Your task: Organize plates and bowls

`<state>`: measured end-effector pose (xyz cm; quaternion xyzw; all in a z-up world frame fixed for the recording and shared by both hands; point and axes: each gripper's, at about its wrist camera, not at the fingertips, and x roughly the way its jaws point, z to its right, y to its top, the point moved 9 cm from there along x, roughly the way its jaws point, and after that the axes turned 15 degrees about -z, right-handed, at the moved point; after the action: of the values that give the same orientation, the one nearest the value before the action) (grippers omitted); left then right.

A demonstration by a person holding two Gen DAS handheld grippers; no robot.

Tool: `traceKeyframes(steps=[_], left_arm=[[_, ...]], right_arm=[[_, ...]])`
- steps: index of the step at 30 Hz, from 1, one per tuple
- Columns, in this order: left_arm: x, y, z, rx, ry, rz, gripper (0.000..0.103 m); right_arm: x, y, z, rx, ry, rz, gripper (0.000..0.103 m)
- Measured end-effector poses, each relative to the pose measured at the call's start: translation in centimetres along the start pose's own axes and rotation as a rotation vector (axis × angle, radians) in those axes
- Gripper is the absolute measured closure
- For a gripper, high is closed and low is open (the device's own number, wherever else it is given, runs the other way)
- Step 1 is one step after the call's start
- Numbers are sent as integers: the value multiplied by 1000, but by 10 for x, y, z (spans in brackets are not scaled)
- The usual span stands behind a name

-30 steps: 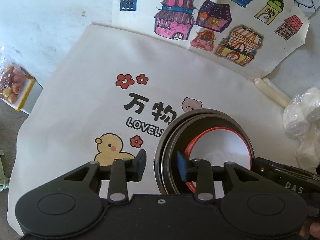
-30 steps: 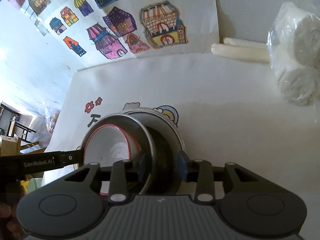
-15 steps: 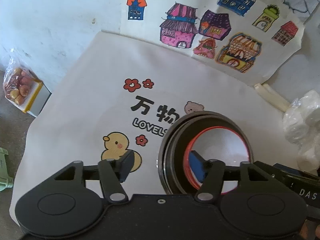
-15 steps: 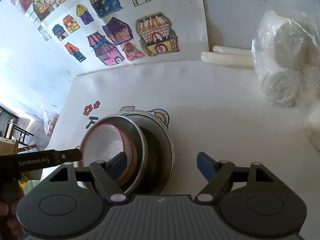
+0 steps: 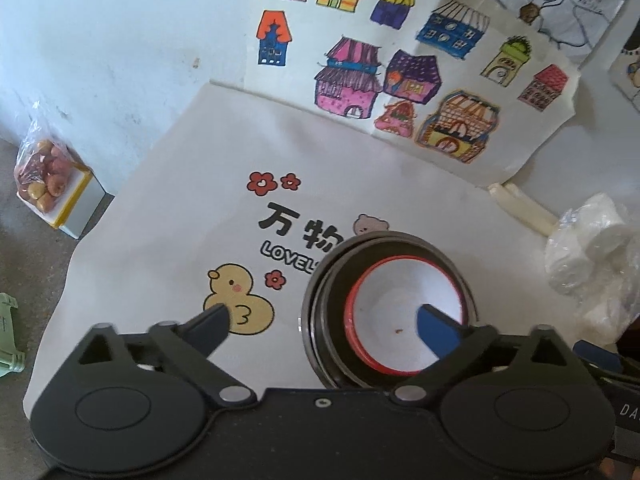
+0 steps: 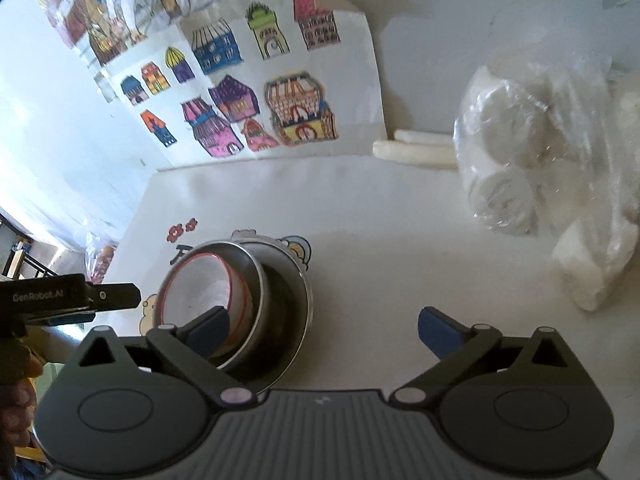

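Note:
A white bowl with a red rim (image 5: pixel 400 304) sits nested inside two steel bowls (image 5: pixel 320 300) on the printed cloth. My left gripper (image 5: pixel 324 322) hangs over the stack's left side with its jaws opening wide. One fingertip is above the white bowl and the other is above the duck print, and neither pad touches anything. In the right wrist view the steel bowls (image 6: pixel 280 300) and the white bowl (image 6: pixel 200 292) lie at lower left. My right gripper (image 6: pixel 324 326) is also opening. Its left finger is over the stack's near rim, its right finger over bare cloth, and it holds nothing.
The cream cloth (image 5: pixel 168 208) covers the table; its left edge drops to the floor. Paper house drawings (image 5: pixel 400 92) lean at the back. Two white sticks (image 6: pixel 416 148) and a plastic bag of white rolls (image 6: pixel 520 160) lie at the right. A bag of fruit on a box (image 5: pixel 48 184) is on the floor.
Both grippers' jaws have spread wide off the steel bowls' rims. Both grippers have risen and drawn back. The nested stack stays in place on the cloth.

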<state>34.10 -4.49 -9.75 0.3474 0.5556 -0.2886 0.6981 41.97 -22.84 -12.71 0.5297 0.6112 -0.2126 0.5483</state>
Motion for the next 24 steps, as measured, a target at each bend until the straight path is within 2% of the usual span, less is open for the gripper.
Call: traceKeyframes(steps=[9, 14, 24], left_arm=[[-18, -18, 7, 8, -10, 5, 1], [-32, -20, -1, 33, 2, 39, 1], [-54, -15, -27, 103, -51, 96, 1]], right_arm=[[-22, -1, -16, -41, 33, 49, 0], [-26, -8, -32, -41, 55, 60, 0], [-40, -22, -70, -28, 5, 109, 0]])
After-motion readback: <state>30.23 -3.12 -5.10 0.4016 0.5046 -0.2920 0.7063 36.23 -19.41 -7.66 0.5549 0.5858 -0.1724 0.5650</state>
